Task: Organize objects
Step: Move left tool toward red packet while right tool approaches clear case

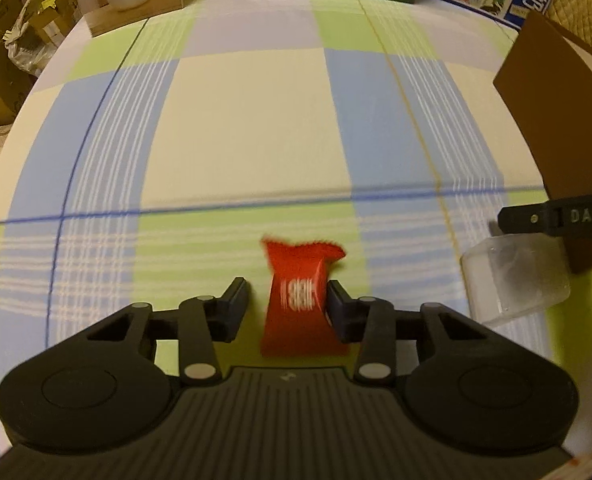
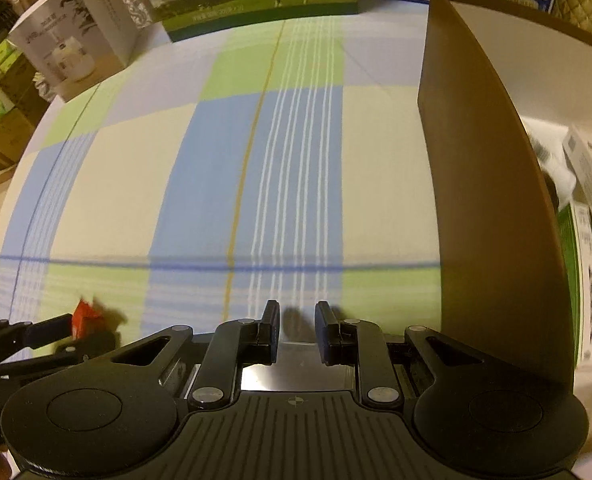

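Two hand-held grippers over a plaid tablecloth [image 1: 255, 128], with a red snack packet [image 1: 300, 300] between the left one's fingers.

The left gripper [image 1: 285, 300] stands partly spread about the packet: its right pad touches the wrapper, while a gap shows at the left pad. The right gripper [image 2: 296, 330] pinches what appears to be the rim of a clear plastic container [image 1: 514, 280]; blur obscures the contact. A brown cardboard flap [image 2: 492, 200] rises just beside it.
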Tool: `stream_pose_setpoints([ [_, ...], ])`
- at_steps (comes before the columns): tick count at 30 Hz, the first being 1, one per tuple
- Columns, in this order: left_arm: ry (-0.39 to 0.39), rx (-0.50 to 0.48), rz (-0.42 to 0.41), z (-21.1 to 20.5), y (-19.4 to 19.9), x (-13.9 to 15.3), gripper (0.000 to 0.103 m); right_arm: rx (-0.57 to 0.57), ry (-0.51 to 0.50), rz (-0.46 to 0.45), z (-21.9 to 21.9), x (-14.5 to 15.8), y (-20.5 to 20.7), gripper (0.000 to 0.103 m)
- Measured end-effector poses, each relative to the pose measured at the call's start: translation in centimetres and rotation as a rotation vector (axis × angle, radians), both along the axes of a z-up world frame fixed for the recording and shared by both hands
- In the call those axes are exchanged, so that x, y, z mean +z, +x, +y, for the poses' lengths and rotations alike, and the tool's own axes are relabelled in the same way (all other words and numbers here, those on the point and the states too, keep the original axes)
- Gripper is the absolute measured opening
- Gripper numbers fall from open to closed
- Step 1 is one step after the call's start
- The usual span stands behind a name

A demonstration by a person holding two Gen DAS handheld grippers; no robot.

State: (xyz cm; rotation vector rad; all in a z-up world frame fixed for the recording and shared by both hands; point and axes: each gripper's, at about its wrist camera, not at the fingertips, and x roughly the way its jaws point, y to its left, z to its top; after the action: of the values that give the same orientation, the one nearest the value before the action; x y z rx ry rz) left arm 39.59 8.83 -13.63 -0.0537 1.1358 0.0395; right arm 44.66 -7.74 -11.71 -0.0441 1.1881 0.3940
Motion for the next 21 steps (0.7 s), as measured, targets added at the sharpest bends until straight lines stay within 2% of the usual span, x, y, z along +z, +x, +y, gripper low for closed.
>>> stream_pose_setpoints([
  [10,0.014,0.021,0.03,1.7,-5.9,0.4,0.035,-0.007,0.021,0.042,-3.5,-0.2,-5.1,0.018],
  [14,0.012,0.019,0.03,1.7,-7.6,0.5,0.035,-0.011,0.074,0.062,-5.5,0.0,-7.3,0.018],
  [16,0.007,0.021,0.03,1.7,-8.1,0.6,0.035,0.021,0.115,0.046,-6.3,0.5,-8.2,0.018],
  [18,0.001,0.028,0.032,1.8,-8.6,0.7,0.035,0.075,0.151,-0.009,-6.8,1.3,-9.3,0.02],
  [19,-0.002,0.032,0.032,1.9,-8.8,0.7,0.035,0.124,0.173,-0.032,-7.0,1.8,-9.9,0.032],
  [20,-0.004,0.038,0.032,2.0,-9.0,0.8,0.035,0.168,0.189,-0.042,-7.0,2.1,-10.3,0.062],
  [21,-0.004,0.042,0.032,2.0,-9.1,0.8,0.035,0.205,0.201,-0.048,-7.0,2.4,-10.6,0.079],
])
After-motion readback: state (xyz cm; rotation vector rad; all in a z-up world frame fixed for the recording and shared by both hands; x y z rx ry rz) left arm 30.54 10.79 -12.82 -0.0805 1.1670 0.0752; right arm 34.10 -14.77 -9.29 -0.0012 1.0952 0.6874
